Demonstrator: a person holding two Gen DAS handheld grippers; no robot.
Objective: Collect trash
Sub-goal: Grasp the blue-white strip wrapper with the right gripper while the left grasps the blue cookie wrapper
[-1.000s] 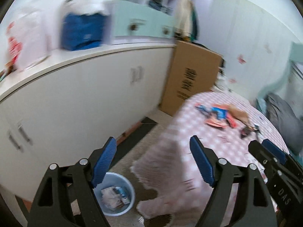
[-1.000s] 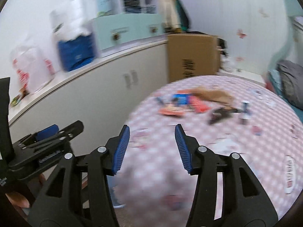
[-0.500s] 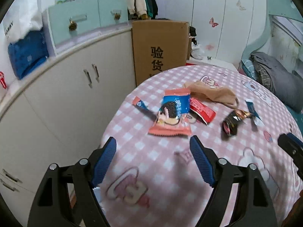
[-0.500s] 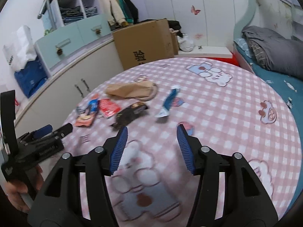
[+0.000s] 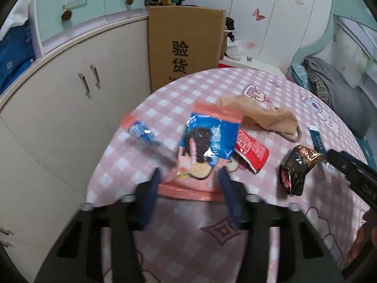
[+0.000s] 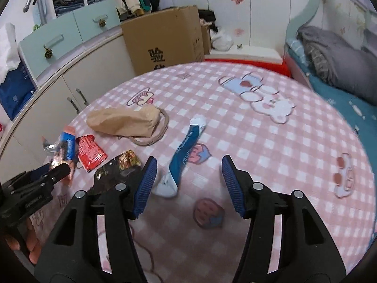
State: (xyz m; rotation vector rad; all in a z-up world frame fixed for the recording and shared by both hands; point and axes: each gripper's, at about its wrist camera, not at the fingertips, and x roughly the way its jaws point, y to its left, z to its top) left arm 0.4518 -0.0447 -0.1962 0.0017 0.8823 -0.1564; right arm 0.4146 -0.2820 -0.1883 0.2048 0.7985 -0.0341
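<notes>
Pink checked cloth covers the round table in a small bedroom, with white cupboards and a cardboard box behind it. Trash lies scattered on the cloth, and the cookie wrapper serves as landmark. Just right of it, touching, lies a red wrapper; farther right a black crumpled wrapper; behind it a tan paper bag; to its left a small blue packet.

Around the cookie wrapper's near edge the left gripper is closing, pads not visibly pressing yet. Well right of the wrapper, the right gripper stands spread, its left pad beside the near end of a long blue sachet.

Thin foil lying flat could slide out or buckle as the left jaws close, leaving them empty. The right gripper, off-centre, may nudge the sachet aside.
</notes>
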